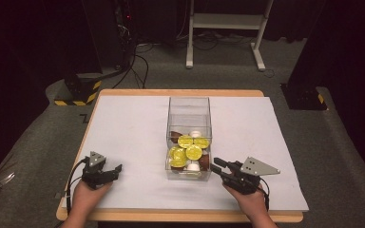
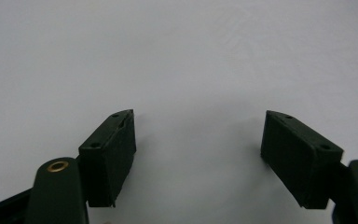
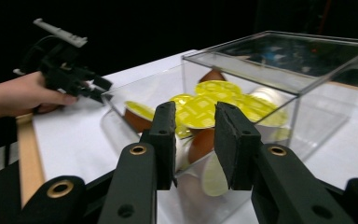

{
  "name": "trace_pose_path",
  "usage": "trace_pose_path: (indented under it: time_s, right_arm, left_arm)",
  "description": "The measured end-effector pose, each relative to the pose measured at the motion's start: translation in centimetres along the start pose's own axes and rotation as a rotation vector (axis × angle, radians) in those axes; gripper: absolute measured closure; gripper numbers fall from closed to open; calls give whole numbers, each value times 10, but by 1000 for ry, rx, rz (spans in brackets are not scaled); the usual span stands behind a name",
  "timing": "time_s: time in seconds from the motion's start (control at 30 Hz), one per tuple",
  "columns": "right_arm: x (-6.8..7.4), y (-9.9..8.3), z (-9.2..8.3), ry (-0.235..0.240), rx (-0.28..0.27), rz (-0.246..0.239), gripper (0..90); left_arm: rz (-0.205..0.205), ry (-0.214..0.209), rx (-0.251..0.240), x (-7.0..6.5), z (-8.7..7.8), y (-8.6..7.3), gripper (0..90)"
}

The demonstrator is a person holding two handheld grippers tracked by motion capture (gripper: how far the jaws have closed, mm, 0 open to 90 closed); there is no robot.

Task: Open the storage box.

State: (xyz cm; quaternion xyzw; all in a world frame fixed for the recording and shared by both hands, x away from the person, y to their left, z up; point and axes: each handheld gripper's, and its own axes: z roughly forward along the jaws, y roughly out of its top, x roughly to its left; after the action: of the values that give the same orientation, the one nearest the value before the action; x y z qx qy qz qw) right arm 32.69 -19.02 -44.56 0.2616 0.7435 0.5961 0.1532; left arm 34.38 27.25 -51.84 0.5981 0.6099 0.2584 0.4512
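Note:
A clear plastic box [image 1: 188, 107] stands in the middle of the white table top [image 1: 128, 128]. In it lie several coffee capsules [image 1: 189, 148], yellow-lidded, brown and white. My right gripper [image 1: 216, 165] hovers just off the box's near right corner. In the right gripper view its jaws [image 3: 195, 116] stand a narrow gap apart with nothing between them, and the box's wall [image 3: 242, 77] and the yellow capsules [image 3: 216, 88] lie right behind. My left gripper [image 1: 116, 171] rests near the front left, away from the box. Its jaws [image 2: 198, 126] stand wide open over bare white surface.
The table's wooden edge [image 1: 171, 216] runs along the front. On the grey floor behind stand a white frame's legs [image 1: 259, 52], a black-and-yellow striped base [image 1: 78, 95] at the left and a dark block [image 1: 304, 97] at the right. Cables [image 1: 138, 66] trail across the floor.

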Motion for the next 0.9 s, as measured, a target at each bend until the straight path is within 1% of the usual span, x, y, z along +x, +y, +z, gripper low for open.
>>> trace_pose_path:
  time_s: [0.03,0.07,0.1,0.13,0.2,0.27,0.33,0.43,0.47,0.6,0.67,0.77,0.8,0.9]
  right_arm:
    - [0,0,0,0,0,0,692]
    - [-2,1,-1,-27,-1,9,690]
    - [-2,1,-1,-27,-1,9,690]
    - [-3,2,-2,-49,-6,14,689]
    - [-3,3,-3,-57,-11,20,678]
    - [-3,5,-3,-79,-13,21,669]
    - [-4,6,-3,-106,-19,28,665]
    - [-7,6,-2,-120,-14,36,658]
    - [-9,5,-1,-134,-12,43,658]
    - [-7,5,0,-146,-37,41,658]
    - [-6,6,1,-146,-37,38,658]
    - [-3,10,4,-147,-30,35,642]
    - [-3,14,7,-152,-13,21,640]
    - [-2,18,10,-150,4,10,622]
  left_arm:
    - [0,0,0,0,0,0,266]
    - [2,1,1,0,0,0,266]
    - [-2,1,-1,0,0,0,266]
    - [-6,1,-1,-1,0,0,267]
    - [-13,2,-6,-1,0,0,267]
    - [0,1,3,0,0,0,267]
    - [-3,1,0,0,0,0,268]
    - [-3,1,1,0,0,0,268]
    - [-3,1,1,0,0,0,269]
    - [-4,2,0,0,0,0,272]
    - [0,4,3,0,-1,0,274]
    - [-5,3,-1,0,0,0,274]
    - [-5,3,-2,0,0,0,278]
    - [-12,3,-8,0,0,0,279]
